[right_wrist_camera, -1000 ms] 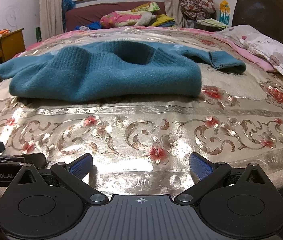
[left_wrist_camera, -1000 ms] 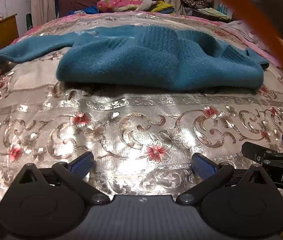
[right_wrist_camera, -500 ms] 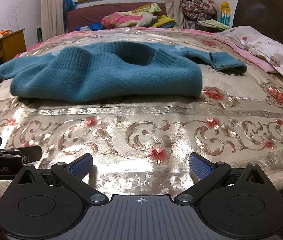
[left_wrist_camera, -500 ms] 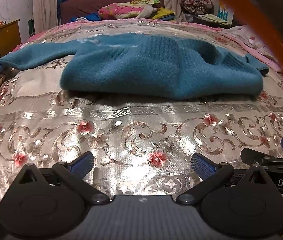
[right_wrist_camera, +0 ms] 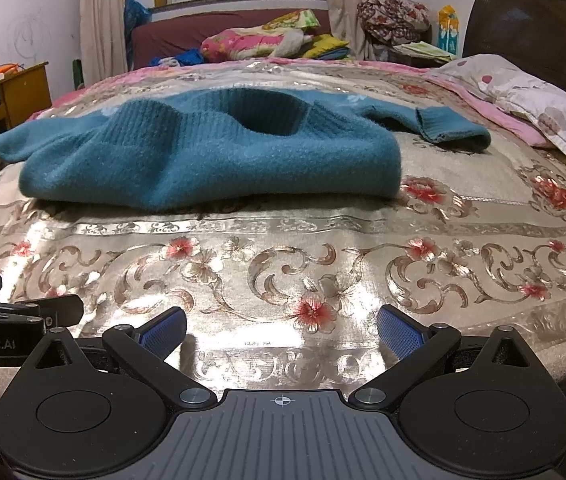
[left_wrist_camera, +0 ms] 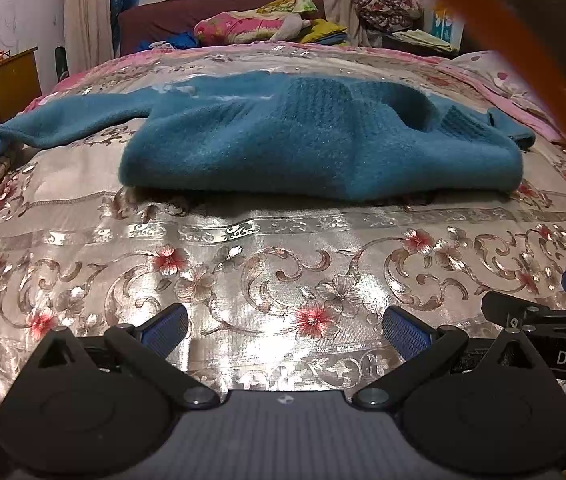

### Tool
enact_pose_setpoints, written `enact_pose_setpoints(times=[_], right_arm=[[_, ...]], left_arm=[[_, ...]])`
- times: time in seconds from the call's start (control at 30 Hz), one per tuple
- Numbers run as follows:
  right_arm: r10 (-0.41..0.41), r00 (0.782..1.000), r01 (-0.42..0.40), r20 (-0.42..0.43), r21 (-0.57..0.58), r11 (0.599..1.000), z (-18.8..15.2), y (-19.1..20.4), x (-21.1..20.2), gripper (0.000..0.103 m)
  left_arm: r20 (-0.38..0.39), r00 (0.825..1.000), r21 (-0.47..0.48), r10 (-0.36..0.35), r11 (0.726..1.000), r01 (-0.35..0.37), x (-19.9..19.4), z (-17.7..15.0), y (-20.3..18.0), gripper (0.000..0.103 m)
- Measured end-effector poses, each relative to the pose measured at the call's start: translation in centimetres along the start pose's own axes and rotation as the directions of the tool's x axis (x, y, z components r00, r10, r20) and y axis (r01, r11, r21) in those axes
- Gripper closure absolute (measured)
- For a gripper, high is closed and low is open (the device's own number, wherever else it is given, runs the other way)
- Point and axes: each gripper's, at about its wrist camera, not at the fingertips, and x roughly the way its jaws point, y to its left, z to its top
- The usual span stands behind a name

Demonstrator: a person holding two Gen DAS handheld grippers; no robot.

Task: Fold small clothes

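Note:
A teal knitted sweater [left_wrist_camera: 283, 144] [right_wrist_camera: 211, 156] lies across the middle of the bed, its ribbed neck opening facing me and one sleeve stretched out to the left. Its other sleeve cuff [right_wrist_camera: 451, 126] rests to the right of the body. My left gripper [left_wrist_camera: 285, 326] hovers open over the floral bedspread [left_wrist_camera: 267, 264], well short of the sweater's near edge. My right gripper [right_wrist_camera: 281, 330] is open too, at the same distance from the sweater, with nothing between its fingers. Each gripper shows at the edge of the other's view.
A pillow [right_wrist_camera: 531, 100] lies at the right by the dark headboard [right_wrist_camera: 539, 28]. Piled bedding [right_wrist_camera: 255, 42] sits on a sofa under the window. A wooden cabinet [right_wrist_camera: 7, 92] stands at the left. A blurred orange strap [left_wrist_camera: 523, 60] crosses the left wrist view.
Both cameras have tipped up slightly, so more of the window and far wall shows. The sweater has not moved and both grippers stay open.

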Motion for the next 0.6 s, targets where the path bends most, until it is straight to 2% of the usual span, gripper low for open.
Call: enact_pose_setpoints(times=[0.6], right_arm=[[0.006, 1.0, -0.006, 0.01, 0.008, 1.0, -0.02, -0.07, -0.09, 0.004]], left_arm=[[0.012, 1.0, -0.001, 0.007, 1.0, -0.007, 0.03, 0.14, 0.12, 0.0]])
